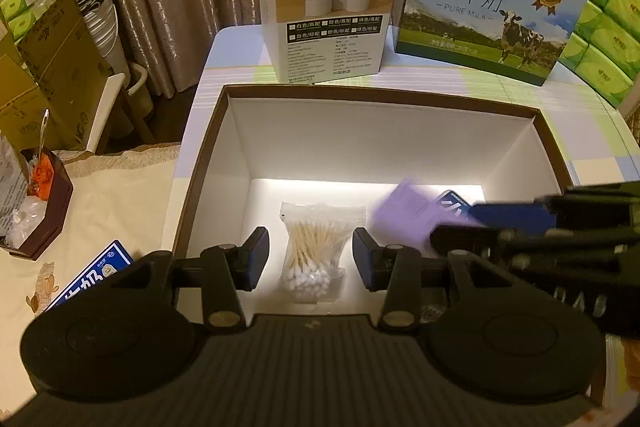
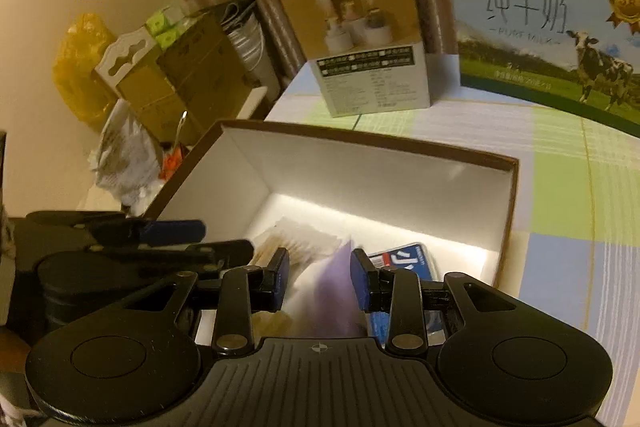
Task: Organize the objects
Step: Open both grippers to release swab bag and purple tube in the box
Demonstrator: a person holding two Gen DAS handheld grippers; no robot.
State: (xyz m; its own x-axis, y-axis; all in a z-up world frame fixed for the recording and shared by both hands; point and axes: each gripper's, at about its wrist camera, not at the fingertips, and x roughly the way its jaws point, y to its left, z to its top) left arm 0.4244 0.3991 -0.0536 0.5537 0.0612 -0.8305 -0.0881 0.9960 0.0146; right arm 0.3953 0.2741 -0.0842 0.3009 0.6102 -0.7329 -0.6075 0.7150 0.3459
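Note:
An open box with a brown rim and white inside stands on the table. A clear bag of cotton swabs lies on the box floor. My left gripper is open over it, one pad on each side with a gap to the bag. My right gripper reaches into the box from the right, shut on a blurred purple packet. A blue pack lies on the floor under the packet, partly hidden.
Behind the box stand a white humidifier carton and a blue milk carton, with green tissue packs at the far right. Left of the table are a small brown box of clutter, a blue milk pack and cardboard boxes.

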